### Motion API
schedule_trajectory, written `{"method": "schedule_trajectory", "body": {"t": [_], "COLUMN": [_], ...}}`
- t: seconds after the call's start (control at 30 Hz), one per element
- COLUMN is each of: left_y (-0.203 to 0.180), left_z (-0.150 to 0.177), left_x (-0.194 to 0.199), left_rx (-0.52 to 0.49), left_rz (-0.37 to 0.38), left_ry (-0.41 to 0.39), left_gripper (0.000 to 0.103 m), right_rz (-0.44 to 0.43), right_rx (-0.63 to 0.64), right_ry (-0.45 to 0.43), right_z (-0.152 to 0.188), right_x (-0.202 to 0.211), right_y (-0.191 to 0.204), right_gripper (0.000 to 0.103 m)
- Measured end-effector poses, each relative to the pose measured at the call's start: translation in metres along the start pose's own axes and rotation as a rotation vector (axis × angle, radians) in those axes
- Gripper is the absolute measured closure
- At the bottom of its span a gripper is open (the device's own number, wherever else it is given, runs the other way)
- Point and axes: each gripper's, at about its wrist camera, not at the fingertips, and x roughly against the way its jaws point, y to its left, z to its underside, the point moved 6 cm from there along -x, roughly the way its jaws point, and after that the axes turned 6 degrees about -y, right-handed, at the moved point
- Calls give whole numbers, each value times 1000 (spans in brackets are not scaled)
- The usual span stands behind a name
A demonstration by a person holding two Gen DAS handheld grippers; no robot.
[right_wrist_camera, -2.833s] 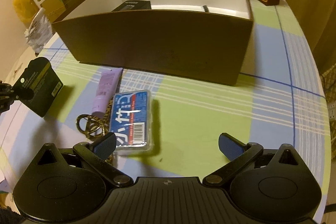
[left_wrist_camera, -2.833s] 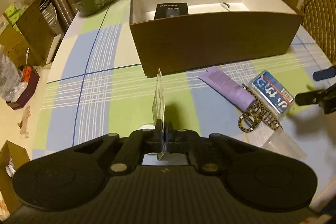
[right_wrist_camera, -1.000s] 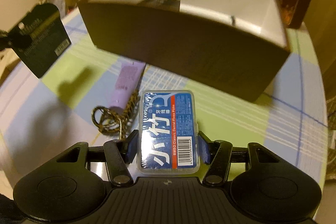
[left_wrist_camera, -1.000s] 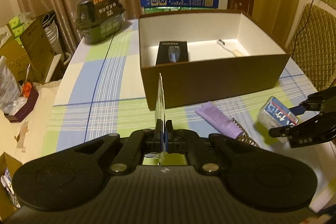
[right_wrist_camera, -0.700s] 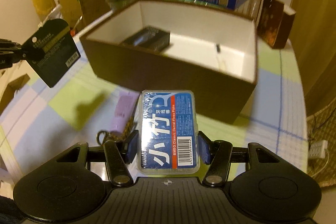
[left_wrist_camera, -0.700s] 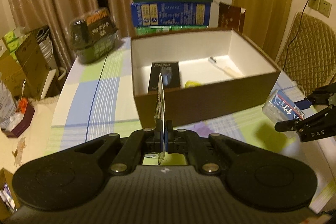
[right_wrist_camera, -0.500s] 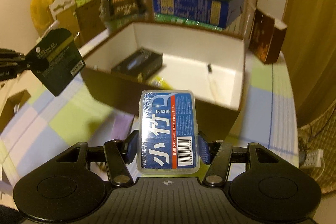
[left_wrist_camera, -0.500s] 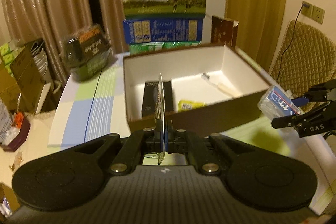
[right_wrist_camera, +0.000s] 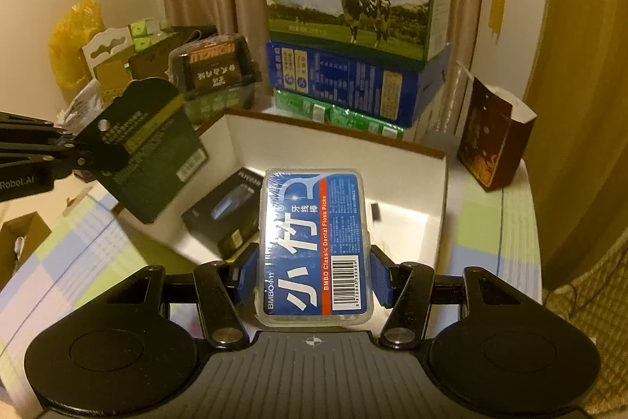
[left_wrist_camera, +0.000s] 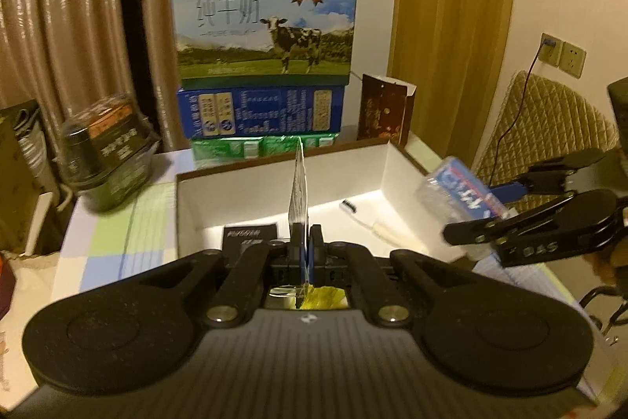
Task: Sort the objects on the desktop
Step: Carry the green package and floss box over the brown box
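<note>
The clear plastic floss-pick case with a blue label [right_wrist_camera: 314, 246], rigid, light and slick, sits clamped by its long sides in the right claw [right_wrist_camera: 314, 271]. The left claw [left_wrist_camera: 304, 250] pinches one thin, floppy black carded packet [right_wrist_camera: 145, 160] by its edge. Below and ahead of both claws is one brown white-lined cardboard box [right_wrist_camera: 443, 191], holding one black carton [right_wrist_camera: 223, 211] and one toothbrush [left_wrist_camera: 369, 222].

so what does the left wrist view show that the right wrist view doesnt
Only the left wrist view shows the toothbrush in the box, a yellow packet under the left tongs, the wall sockets and a quilted chair. Only the right wrist view shows the floss label's print and barcode and the yellow bag. Both show the box, the black pack, the card and the milk carton.
</note>
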Motion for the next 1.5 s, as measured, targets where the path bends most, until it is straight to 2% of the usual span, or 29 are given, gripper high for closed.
{"method": "schedule_trajectory", "body": {"t": [0.3,0.77,1.37,1.47,1.5], "left_y": [0,5,19,23,25], "left_z": [-16,6,16,16,15], "left_x": [-66,-157,-206,-210,-210], "left_rx": [26,62,102,132,139], "left_rz": [50,53,30,33,29], "left_ry": [44,175,242,248,249], "left_gripper": [103,103,103,100,92], "right_rz": [41,80,78,76,77], "right_rx": [-31,-67,-67,-68,-67], "right_ry": [53,170,214,221,222], "right_z": [-14,4,4,5,5], "right_x": [-58,-121,-156,-159,-159], "right_y": [-26,-53,-59,-59,-60], "right_gripper": [49,49,49,49,49]}}
